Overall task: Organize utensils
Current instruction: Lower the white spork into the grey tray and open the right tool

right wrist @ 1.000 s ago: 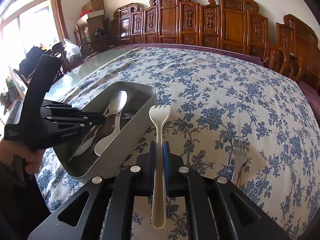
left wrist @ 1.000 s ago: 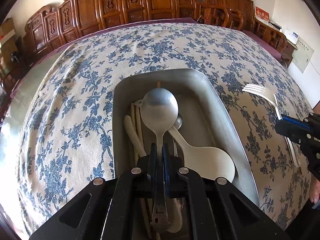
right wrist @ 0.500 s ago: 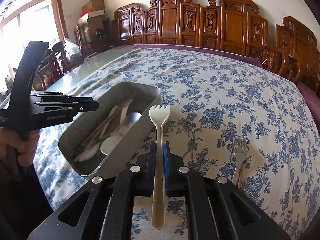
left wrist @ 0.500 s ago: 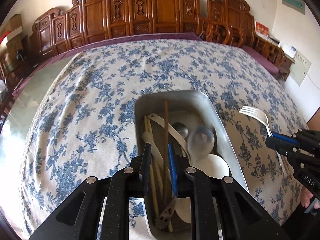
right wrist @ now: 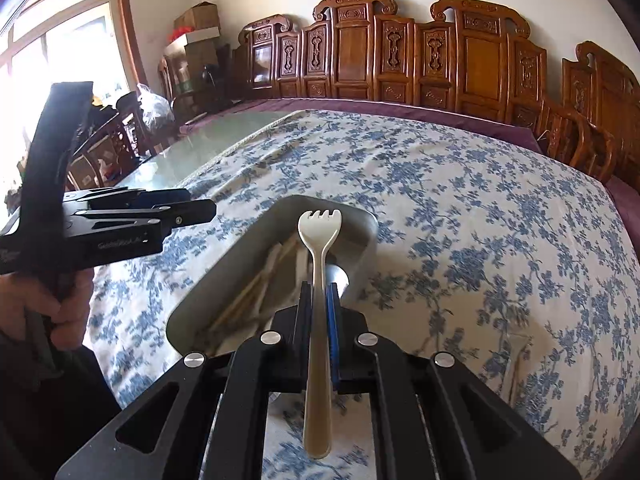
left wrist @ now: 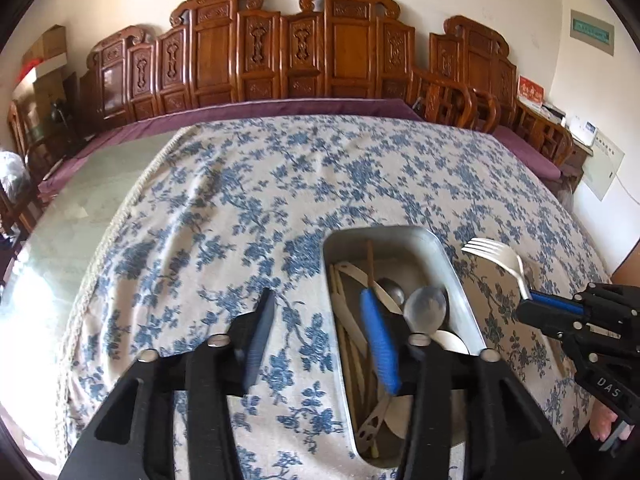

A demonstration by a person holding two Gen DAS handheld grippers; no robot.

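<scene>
Tray: metal, on the flowered cloth, holding a steel spoon, white utensils and chopsticks.
Left gripper: fingers wide apart, nothing between them, left of the tray.
Right gripper: fingers clamped on a white fork, tines over the tray's far end.

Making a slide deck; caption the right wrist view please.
Right gripper holds a white fork above the metal tray of utensils.
</scene>
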